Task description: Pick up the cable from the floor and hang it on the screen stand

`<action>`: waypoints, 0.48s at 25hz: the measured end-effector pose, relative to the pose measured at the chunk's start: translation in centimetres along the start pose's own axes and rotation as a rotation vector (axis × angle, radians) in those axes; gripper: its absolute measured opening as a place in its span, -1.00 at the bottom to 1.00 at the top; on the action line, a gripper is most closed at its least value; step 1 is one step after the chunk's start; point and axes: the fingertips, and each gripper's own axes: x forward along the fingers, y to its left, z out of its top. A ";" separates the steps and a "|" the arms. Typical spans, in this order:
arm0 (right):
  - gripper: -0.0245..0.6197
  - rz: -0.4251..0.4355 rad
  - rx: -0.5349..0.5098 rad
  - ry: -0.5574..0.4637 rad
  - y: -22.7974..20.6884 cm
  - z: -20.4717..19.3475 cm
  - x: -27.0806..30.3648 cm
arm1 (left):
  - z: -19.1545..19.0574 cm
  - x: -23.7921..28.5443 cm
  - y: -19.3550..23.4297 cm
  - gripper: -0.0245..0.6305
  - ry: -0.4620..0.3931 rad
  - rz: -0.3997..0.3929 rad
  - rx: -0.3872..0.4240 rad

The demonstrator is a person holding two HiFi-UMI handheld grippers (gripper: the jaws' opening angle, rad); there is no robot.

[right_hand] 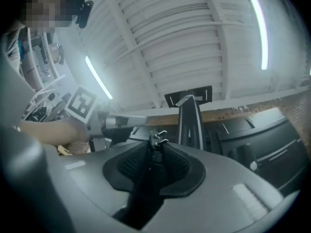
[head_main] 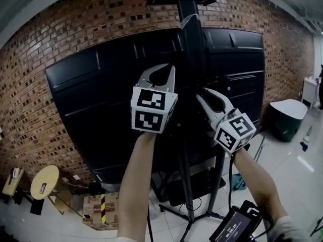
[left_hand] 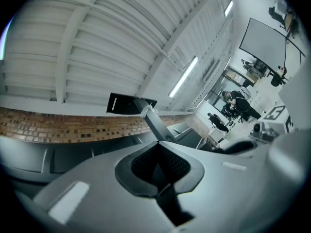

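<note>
Both grippers are raised in front of the back of the big black screen (head_main: 101, 95), close to the stand's black post (head_main: 192, 44). My right gripper (head_main: 204, 97) is shut on the black cable's plug (right_hand: 156, 139), whose metal prongs stick out past the fingertips. The cord runs back between the jaws, and the post (right_hand: 190, 123) rises just beyond. My left gripper (head_main: 161, 74), left of the post, has its tips together. A dark strand that looks like the cable (left_hand: 167, 205) lies between its jaws. A thin black cable (head_main: 149, 223) hangs beside the left forearm.
The stand's legs (head_main: 189, 205) spread over the white tile floor below. A round yellow stool (head_main: 44, 181) stands at lower left, a dark bin (head_main: 285, 117) at right. A small device with a lit screen (head_main: 237, 226) sits by my right arm. A brick wall lies behind.
</note>
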 end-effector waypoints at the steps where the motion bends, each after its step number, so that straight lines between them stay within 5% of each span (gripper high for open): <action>1: -0.65 0.002 0.007 0.003 0.5 -0.9 -0.8 | 0.7 -1.0 -0.7 -0.87 -0.030 0.007 0.005; 4: -0.69 -0.003 0.011 0.014 1.6 -2.2 -2.8 | 2.0 -3.9 -3.3 -0.87 -0.086 0.017 0.023; 5: -0.91 -0.008 0.012 0.012 2.0 -2.4 -3.2 | 1.7 -4.7 -4.0 -0.87 -0.087 0.018 0.027; 12: -0.91 0.002 0.108 0.044 3.1 -6.6 -5.8 | -5.7 -7.3 -7.4 -0.86 0.002 -0.025 -0.053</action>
